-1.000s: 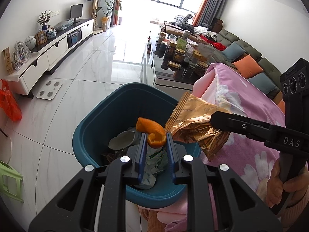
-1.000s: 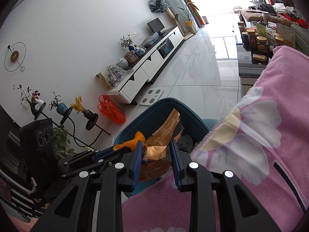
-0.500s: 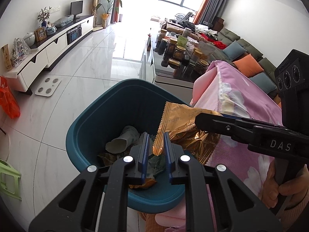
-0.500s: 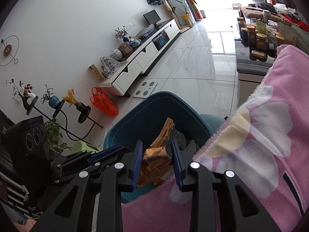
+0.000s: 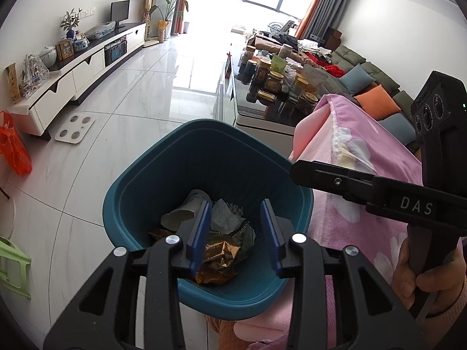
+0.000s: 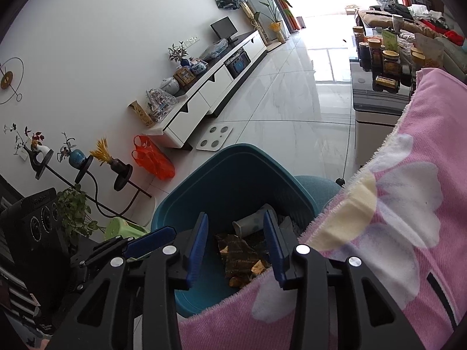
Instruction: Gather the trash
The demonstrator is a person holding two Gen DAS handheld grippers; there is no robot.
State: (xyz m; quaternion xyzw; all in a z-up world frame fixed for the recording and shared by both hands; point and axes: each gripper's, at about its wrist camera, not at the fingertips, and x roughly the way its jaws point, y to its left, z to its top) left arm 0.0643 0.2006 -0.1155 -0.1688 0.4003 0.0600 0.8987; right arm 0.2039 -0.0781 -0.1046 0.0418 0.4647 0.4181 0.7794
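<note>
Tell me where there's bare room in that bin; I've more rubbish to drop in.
The teal bin has bare floor along its left wall, left of the gold wrapper, and open height under the far rim. The middle is crowded: paper cup, crumpled tissue, wrappers. Left gripper and right gripper hang open above.

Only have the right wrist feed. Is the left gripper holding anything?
Observer: No. The left gripper is open above the bin, with nothing between its fingers.
Operator: Where does my gripper sit, seen from outside?
Observer: The right gripper has its tip at the bin's right rim, reaching in from over the pink blanket.
Operator: Who's on the handle?
Observer: A bare hand wraps its handle, low at the right.
</note>
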